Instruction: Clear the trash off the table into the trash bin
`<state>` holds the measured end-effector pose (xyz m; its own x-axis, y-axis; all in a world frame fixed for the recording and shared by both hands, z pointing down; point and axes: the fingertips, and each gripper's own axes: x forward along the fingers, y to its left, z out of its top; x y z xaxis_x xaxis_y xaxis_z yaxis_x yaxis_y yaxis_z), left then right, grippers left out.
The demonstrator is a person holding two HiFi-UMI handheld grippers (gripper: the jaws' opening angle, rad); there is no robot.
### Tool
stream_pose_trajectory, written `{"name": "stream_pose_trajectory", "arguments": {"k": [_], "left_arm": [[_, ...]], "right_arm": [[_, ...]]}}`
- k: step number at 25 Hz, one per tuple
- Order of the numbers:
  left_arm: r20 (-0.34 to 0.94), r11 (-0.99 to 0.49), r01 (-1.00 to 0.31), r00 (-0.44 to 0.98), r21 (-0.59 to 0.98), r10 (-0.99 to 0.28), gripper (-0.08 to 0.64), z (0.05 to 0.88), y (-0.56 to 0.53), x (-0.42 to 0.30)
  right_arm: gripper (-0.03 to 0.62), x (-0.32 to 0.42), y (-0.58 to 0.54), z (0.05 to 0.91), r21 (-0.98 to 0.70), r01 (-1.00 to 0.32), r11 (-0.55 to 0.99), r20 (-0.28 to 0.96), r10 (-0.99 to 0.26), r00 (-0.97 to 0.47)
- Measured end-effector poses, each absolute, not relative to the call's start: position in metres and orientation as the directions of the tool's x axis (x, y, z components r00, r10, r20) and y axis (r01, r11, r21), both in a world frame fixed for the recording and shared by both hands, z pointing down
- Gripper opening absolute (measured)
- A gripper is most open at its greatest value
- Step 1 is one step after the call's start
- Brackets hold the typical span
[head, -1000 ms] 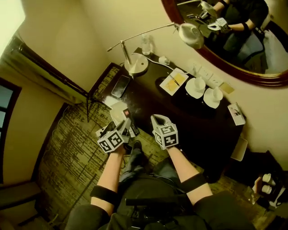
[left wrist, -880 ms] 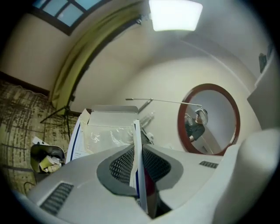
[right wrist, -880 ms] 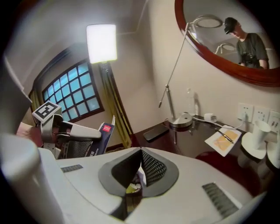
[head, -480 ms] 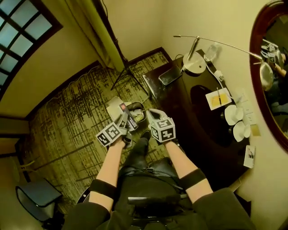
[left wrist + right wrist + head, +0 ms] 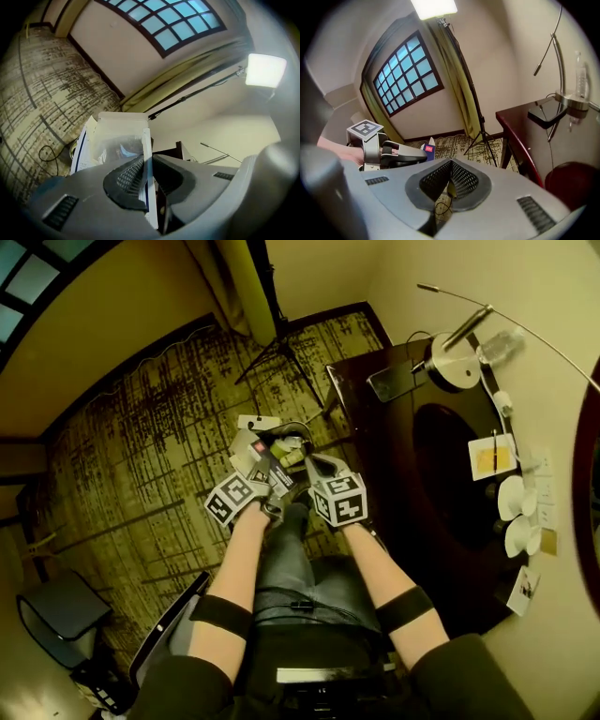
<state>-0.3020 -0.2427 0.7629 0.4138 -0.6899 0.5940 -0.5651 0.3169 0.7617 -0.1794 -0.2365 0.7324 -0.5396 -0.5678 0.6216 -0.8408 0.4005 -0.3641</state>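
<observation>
My left gripper [image 5: 267, 470] is shut on one wall of a white carton [image 5: 251, 454] with a clear window and a red and blue end. In the left gripper view the carton [image 5: 117, 138] stands up between the pads [image 5: 129, 176]. It hangs above the carpet, just short of a dark round trash bin [image 5: 300, 432] by the table corner. My right gripper [image 5: 312, 467] is beside it, shut [image 5: 450, 168]. A small yellowish scrap [image 5: 449, 187] shows under its pads; whether it is held I cannot tell. The right gripper view shows the left gripper [image 5: 410, 157] and the carton's end [image 5: 427, 150].
The dark wood table [image 5: 422, 456] lies to the right with a lamp base [image 5: 455, 367], a phone [image 5: 394, 381], a yellow notepad [image 5: 492, 456] and white cups [image 5: 516, 498]. A tripod [image 5: 277, 343] stands by the curtain. A cable [image 5: 47, 152] lies on the patterned carpet [image 5: 141, 446].
Both grippers have swung away from the table and down over the carpet towards the bin. The left one has carried the carton along and rolled. The head view has turned with them.
</observation>
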Motion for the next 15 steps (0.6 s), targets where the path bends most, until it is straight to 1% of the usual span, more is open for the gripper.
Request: {"name": "stream_pose_trajectory", "arguments": {"k": [7,15], "left_arm": [[0.702,0.474,-0.535,0.389,0.7,-0.597,0.044,0.891,-0.247,-0.314],[0.783,0.564,-0.543,0.428,0.622,-0.451,0.044,1.035,-0.247,-0.313]], "right_arm": [[0.0,-0.198,-0.254,0.843,-0.394,-0.847,0.358,0.682,-0.504,-0.53],[0.0,-0.211,-0.269,0.971,-0.413,-0.858,0.305,0.728,-0.456,-0.512]]}}
